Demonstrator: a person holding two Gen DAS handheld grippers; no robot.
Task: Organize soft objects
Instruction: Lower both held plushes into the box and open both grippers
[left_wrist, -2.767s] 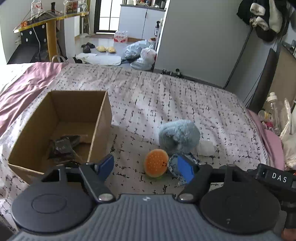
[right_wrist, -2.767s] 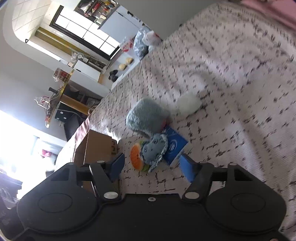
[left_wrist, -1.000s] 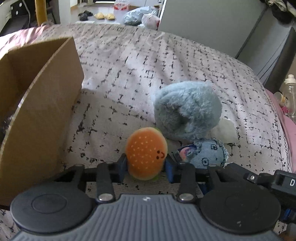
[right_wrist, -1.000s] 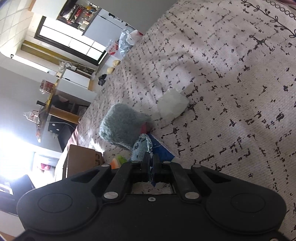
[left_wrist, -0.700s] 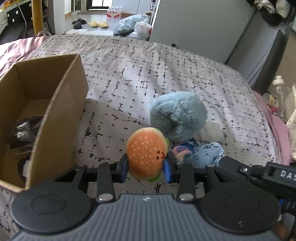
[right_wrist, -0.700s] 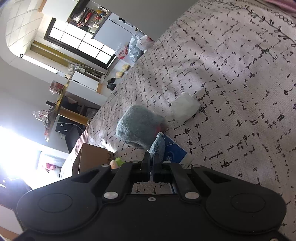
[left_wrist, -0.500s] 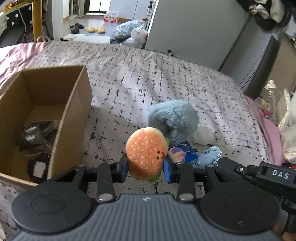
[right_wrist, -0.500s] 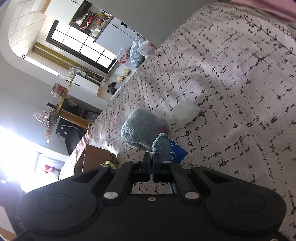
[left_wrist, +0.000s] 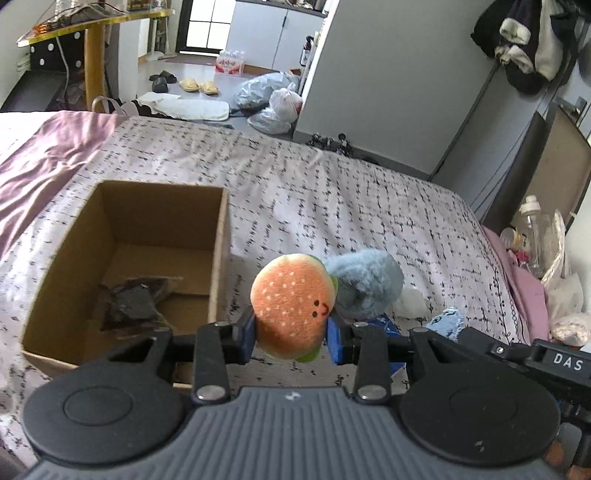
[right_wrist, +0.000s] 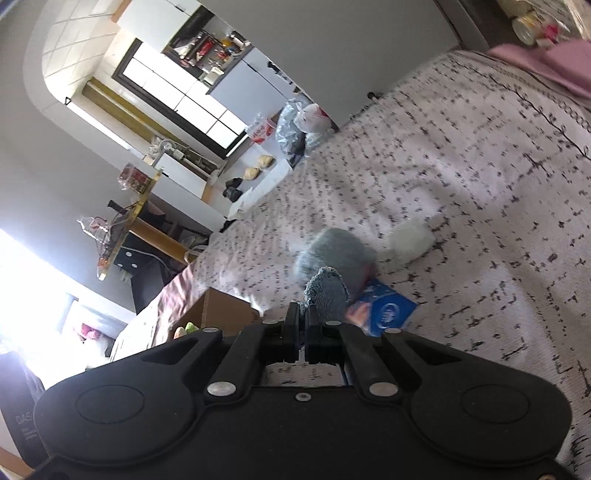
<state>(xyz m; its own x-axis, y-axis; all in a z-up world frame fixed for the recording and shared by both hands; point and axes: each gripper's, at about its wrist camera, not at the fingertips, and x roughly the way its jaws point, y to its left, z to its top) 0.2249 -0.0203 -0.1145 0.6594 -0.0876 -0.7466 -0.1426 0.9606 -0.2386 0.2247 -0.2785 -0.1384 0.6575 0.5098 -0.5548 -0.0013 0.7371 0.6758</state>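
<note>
My left gripper (left_wrist: 291, 334) is shut on an orange hamburger plush (left_wrist: 293, 304) and holds it above the bed, just right of the open cardboard box (left_wrist: 218, 258). My right gripper (right_wrist: 303, 334) is shut on a small blue knitted plush (right_wrist: 327, 291), lifted off the bed; this plush also shows in the left wrist view (left_wrist: 445, 321). A fluffy grey-blue plush (left_wrist: 365, 282) lies on the bedspread, also in the right wrist view (right_wrist: 340, 245). A blue tissue pack (right_wrist: 384, 312) and a white soft lump (right_wrist: 412, 240) lie beside it.
The box holds a dark wrapped item (left_wrist: 135, 302). The patterned bedspread (left_wrist: 332, 192) stretches behind. Bottles and bags (left_wrist: 535, 236) crowd the bed's right side. A pink sheet (left_wrist: 48, 147) covers the left. A grey cabinet (left_wrist: 388, 74) stands beyond the bed.
Both grippers have risen from the bed. The left carried the hamburger plush up and back so the box interior shows. The right lifted the blue knitted plush off the tissue pack.
</note>
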